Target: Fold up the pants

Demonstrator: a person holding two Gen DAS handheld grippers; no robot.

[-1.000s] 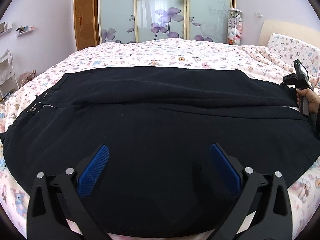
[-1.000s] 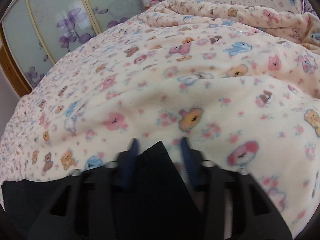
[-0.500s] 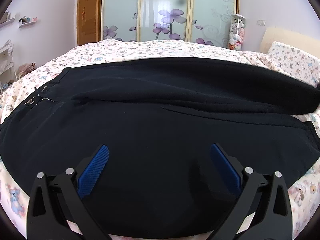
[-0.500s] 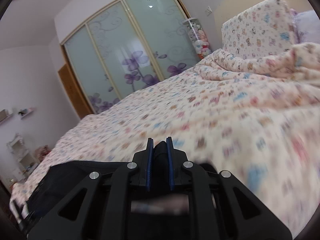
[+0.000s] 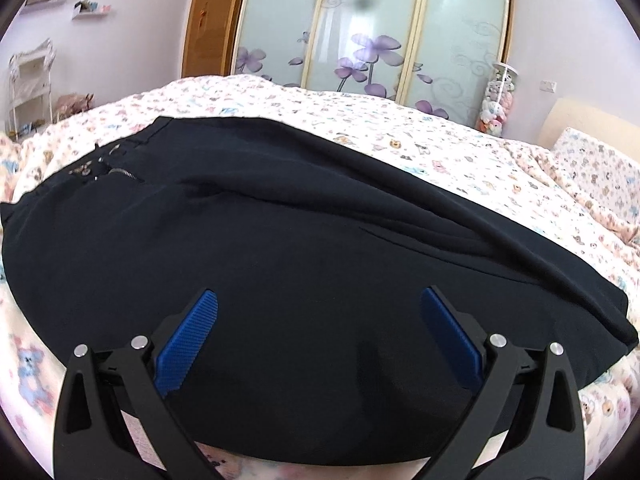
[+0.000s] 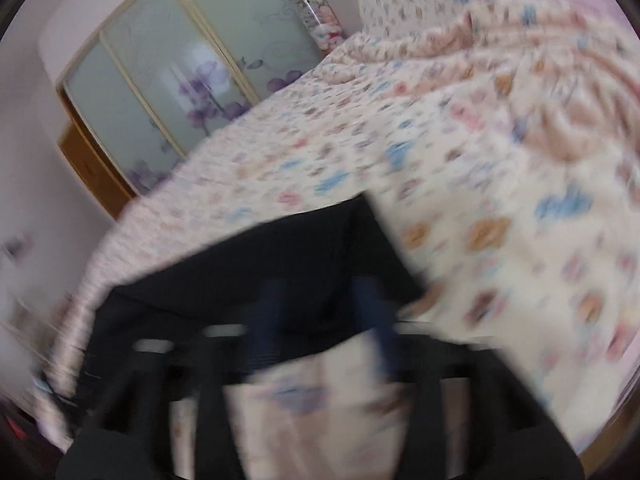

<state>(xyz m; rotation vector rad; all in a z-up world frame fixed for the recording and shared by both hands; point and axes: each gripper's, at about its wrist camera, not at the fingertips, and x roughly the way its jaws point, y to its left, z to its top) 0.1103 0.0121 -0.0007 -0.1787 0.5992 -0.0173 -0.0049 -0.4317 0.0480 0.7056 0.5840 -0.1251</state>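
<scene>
Across the middle of the left wrist frame, the black woven pants (image 5: 280, 240) lie spread on the teddy-print fleece bedspread (image 5: 460, 148), one leg folded over.
I see my left gripper (image 5: 318, 320) wide open above them; my right gripper (image 6: 320, 312), blurred, has just been opening, cloth between its jaws unpressed. Any snag there could drag the fold askew.

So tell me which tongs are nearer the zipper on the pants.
Left. The left tongs hover open over the pants, whose zipper lies ahead toward their left. The right tongs sit at the far leg end.
</scene>
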